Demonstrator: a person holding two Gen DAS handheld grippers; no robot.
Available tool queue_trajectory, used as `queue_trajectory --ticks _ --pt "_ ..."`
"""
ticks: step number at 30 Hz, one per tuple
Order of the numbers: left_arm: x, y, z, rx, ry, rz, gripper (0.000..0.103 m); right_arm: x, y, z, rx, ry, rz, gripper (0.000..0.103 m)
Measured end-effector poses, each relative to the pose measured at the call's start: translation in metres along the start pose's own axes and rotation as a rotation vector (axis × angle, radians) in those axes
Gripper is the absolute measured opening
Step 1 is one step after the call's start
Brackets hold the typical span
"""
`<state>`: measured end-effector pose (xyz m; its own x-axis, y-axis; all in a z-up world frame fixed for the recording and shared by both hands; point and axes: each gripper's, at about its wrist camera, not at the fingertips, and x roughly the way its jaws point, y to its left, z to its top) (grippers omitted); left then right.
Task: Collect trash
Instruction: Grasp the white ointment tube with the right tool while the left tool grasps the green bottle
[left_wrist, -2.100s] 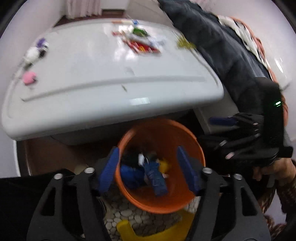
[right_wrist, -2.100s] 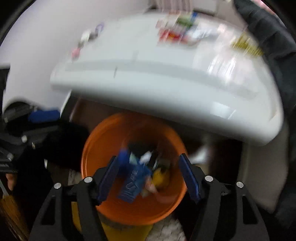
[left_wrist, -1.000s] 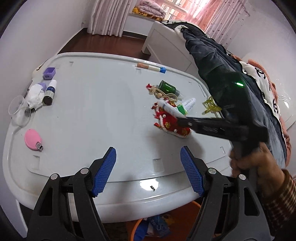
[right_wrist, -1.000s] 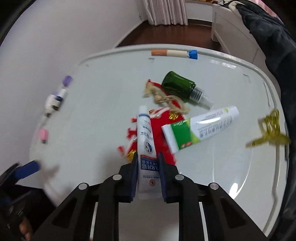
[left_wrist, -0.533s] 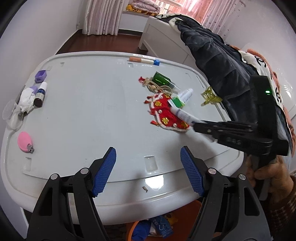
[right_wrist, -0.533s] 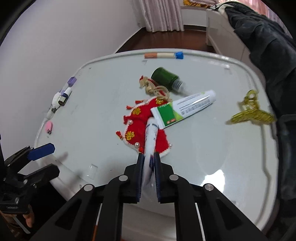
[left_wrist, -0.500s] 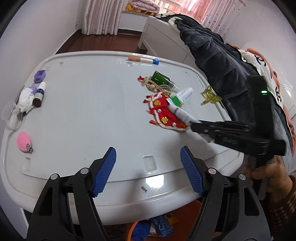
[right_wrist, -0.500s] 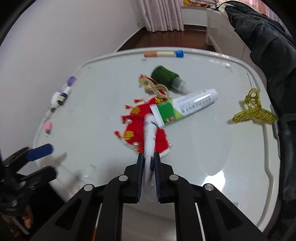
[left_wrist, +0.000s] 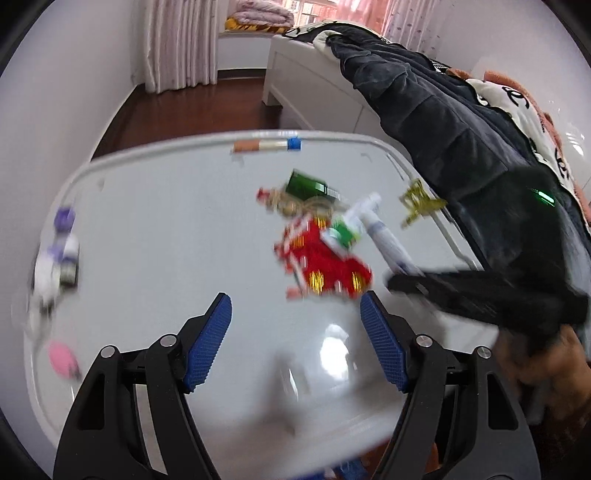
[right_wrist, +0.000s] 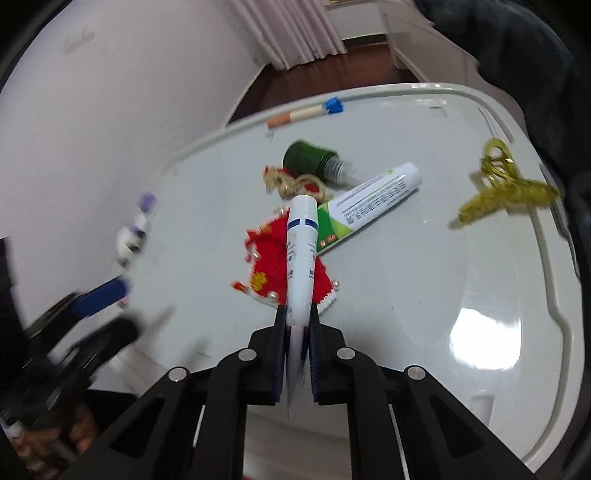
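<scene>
1. White table (right_wrist: 424, 295) carries a red beaded ornament (right_wrist: 273, 258), green-and-white tube (right_wrist: 369, 203) and green bottle (right_wrist: 310, 158).
2. Left gripper (left_wrist: 295, 339) has just widened, nothing between its jaws.
3. Right gripper (right_wrist: 297, 332) clamps the white tube (right_wrist: 301, 251) above the ornament.

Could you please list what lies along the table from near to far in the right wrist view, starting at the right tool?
Right tool → white tube it grips → green bottle → blue-capped stick at the far rim.
</scene>
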<state>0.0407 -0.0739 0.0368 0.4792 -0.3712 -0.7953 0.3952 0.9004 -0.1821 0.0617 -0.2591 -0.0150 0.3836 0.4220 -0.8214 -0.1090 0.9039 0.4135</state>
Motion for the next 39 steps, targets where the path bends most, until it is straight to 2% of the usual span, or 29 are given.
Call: queue_trajectory --ticks 4,7,10,13,16,17,22,24,29,32,36,39 --pt "0.041 -0.005 0.046 0.022 0.005 -0.070 0.078 -0.021 -0.010 0.004 0.039 -0.046 0.015 0.010" --pt "0.079 -0.019 0.072 0.080 0.027 -0.083 0.082 -0.030 -0.017 0.005 0.045 -0.067 0.014 0.010" --pt "0.120 -0.027 0.095 0.110 0.062 0.027 0.082 -0.037 -0.019 0.006 0.025 -0.081 -0.003 0.010" --pt "0.152 -0.027 0.109 0.094 0.104 0.062 0.082 -0.042 -0.022 0.005 0.006 -0.090 -0.024 0.010" --pt "0.171 -0.025 0.109 0.090 0.134 0.068 0.082 -0.042 -0.024 0.006 0.002 -0.090 -0.025 0.010" --pt "0.169 -0.023 0.107 0.083 0.107 0.053 0.068 -0.045 -0.026 0.004 0.000 -0.091 -0.025 0.010" --pt "0.147 -0.006 0.091 -0.001 0.038 0.041 0.068 -0.051 -0.019 0.002 -0.013 -0.101 -0.018 0.010" --pt "0.130 -0.004 0.087 0.000 0.011 0.042 0.068 -0.055 -0.016 0.001 -0.022 -0.110 -0.017 0.010" --pt "0.056 -0.002 0.077 0.036 -0.085 0.057 0.068 -0.059 -0.005 0.001 -0.040 -0.121 -0.004 0.010" --pt "0.012 -0.002 0.063 0.051 -0.108 0.065 0.068 -0.063 0.008 -0.001 -0.068 -0.132 0.006 0.010" --pt "-0.034 -0.003 0.025 0.065 -0.098 0.072 0.068 -0.065 0.023 -0.011 -0.098 -0.138 0.017 0.010" --pt "-0.062 -0.005 -0.023 0.055 -0.056 0.053 0.068 -0.066 0.034 -0.031 -0.116 -0.119 0.007 0.010"
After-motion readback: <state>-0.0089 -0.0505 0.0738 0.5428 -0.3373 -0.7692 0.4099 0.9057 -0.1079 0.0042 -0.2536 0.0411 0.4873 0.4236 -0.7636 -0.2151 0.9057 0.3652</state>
